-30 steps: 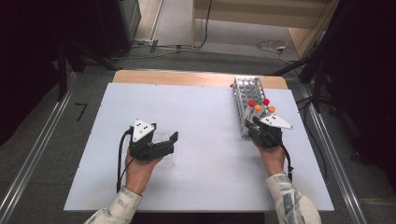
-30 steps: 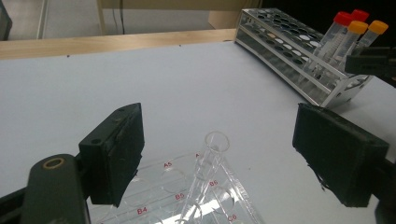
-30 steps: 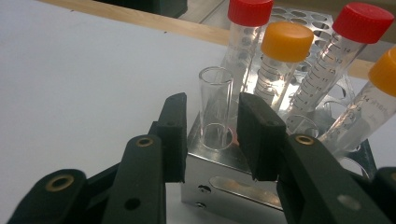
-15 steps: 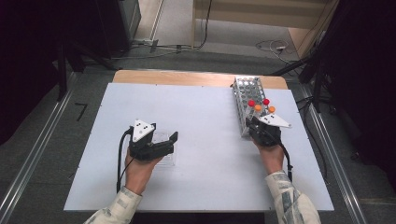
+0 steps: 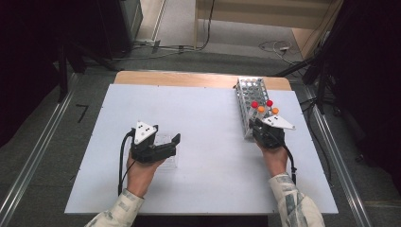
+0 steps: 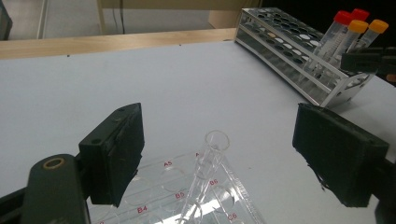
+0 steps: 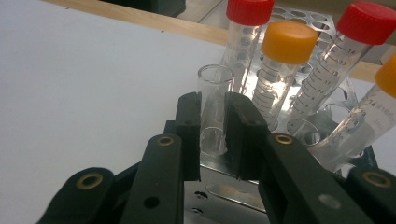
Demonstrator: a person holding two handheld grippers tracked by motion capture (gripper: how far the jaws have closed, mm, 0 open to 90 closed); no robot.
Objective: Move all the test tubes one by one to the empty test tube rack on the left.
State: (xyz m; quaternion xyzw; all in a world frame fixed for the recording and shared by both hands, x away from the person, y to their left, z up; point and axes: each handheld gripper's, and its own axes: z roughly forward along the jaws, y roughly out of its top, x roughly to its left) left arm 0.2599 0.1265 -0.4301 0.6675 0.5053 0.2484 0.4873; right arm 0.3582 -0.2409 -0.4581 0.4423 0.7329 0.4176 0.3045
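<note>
My right gripper (image 7: 213,126) is at the near end of the metal tube rack (image 5: 249,90). It is shut on a clear uncapped tube (image 7: 213,93) that stands in the rack, and its jaws have just been closing on it. Several capped tubes stand just behind, among them a red-capped one (image 7: 250,10) and an orange-capped one (image 7: 288,42). My left gripper (image 6: 219,144) is open, low over a clear well plate (image 6: 159,186). Another clear uncapped tube (image 6: 208,163) leans on that plate between the wide-apart jaws, and neither pad touches it.
The white board (image 5: 203,109) lies on a wooden table whose edge (image 5: 189,78) shows at the back. The rack (image 6: 280,46) stands along the board's right side. Cables trail on the floor beyond the table.
</note>
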